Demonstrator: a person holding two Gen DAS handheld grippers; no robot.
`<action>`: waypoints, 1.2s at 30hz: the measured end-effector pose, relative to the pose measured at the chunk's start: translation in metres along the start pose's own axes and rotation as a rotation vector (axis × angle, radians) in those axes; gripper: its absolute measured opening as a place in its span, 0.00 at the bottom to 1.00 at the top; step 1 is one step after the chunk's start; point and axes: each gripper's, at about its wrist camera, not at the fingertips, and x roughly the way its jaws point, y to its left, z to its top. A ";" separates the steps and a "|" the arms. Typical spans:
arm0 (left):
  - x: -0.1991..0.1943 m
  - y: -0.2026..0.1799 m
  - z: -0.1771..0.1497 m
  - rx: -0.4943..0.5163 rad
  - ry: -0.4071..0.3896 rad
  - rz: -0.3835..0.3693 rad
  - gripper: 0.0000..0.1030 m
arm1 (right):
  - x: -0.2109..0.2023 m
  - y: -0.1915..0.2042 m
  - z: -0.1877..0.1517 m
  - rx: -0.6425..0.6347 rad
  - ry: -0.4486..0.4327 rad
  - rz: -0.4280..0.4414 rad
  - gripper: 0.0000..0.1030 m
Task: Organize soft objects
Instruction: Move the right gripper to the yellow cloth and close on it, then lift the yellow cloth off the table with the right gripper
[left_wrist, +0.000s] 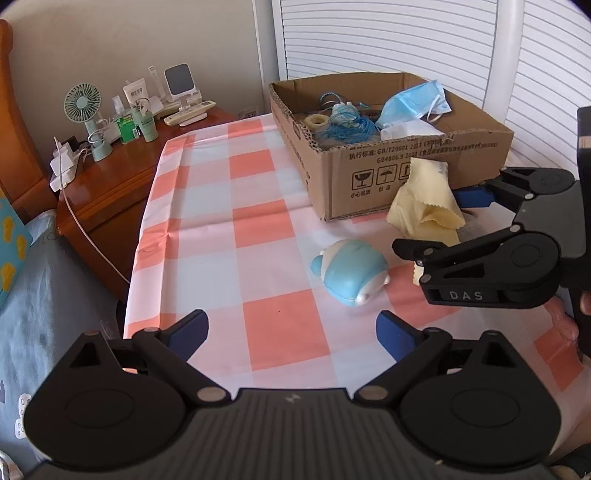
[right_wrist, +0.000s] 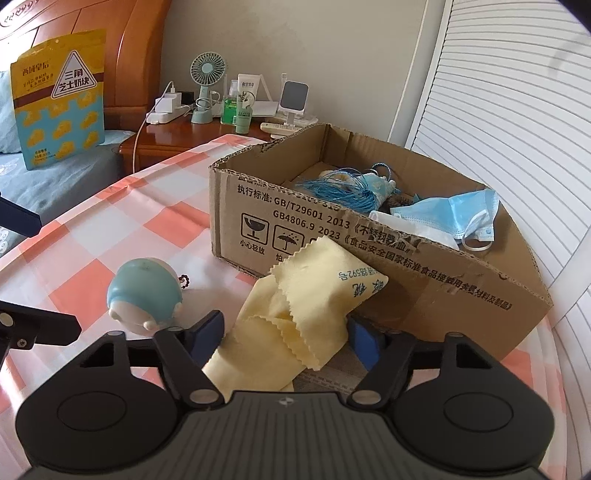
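Yellow cloth (right_wrist: 295, 314) — between right gripper (right_wrist: 291, 332) fingers

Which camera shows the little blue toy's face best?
The left wrist view. There the blue toy lies on its side on the checked cloth, with its white face partly turned toward the camera. In the right wrist view you mostly see the back of its round blue head; its face points away.

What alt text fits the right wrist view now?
The right gripper, fingers apart, has a pale yellow cloth draped between them beside a cardboard box. A blue toy lies left on the checked tablecloth.
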 end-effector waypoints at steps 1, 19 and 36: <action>0.000 0.000 0.000 -0.001 0.000 0.001 0.94 | -0.001 0.000 0.000 0.001 0.001 -0.003 0.59; -0.008 -0.003 -0.001 0.004 -0.018 -0.019 0.94 | -0.041 -0.023 0.000 0.120 -0.044 0.011 0.10; -0.015 -0.023 -0.008 0.088 -0.013 -0.098 0.94 | -0.072 -0.036 -0.010 0.142 -0.045 -0.010 0.10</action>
